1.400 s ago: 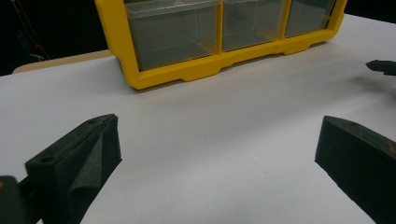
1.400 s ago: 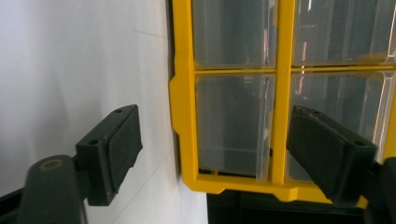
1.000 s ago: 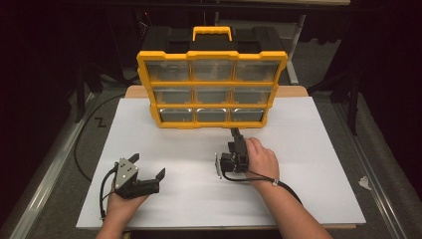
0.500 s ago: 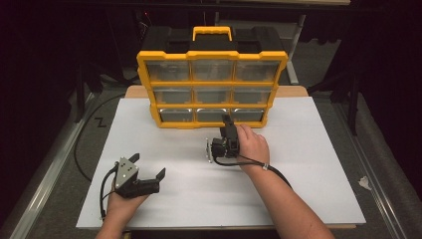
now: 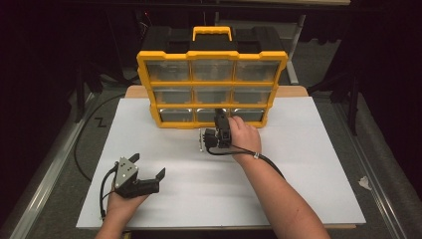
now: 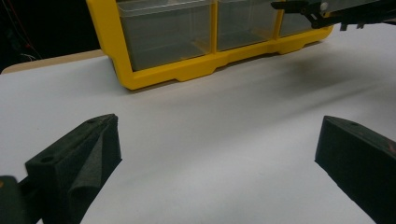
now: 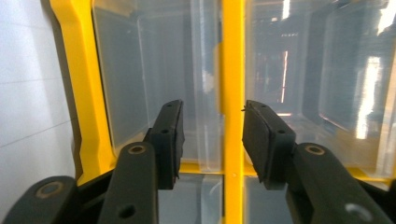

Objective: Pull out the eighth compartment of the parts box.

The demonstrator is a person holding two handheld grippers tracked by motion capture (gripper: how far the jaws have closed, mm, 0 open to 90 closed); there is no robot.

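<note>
Right gripper (image 5: pixel 219 118) at bottom row of yellow drawer box (image 5: pixel 212 74), jaws just narrowing, nothing pinched, left gripper (image 5: pixel 148 167) spread wide over white table (image 5: pixel 308 164).

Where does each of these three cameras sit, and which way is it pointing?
High view: above the table's near edge, looking forward and down on the yellow plastic organiser with clear drawers; both forearms show.
Left gripper view: rides the left gripper, looking across the white table; wide-apart jaws show.
Right gripper view: rides the right gripper, facing the drawers close up.
All share the organiser.
</note>
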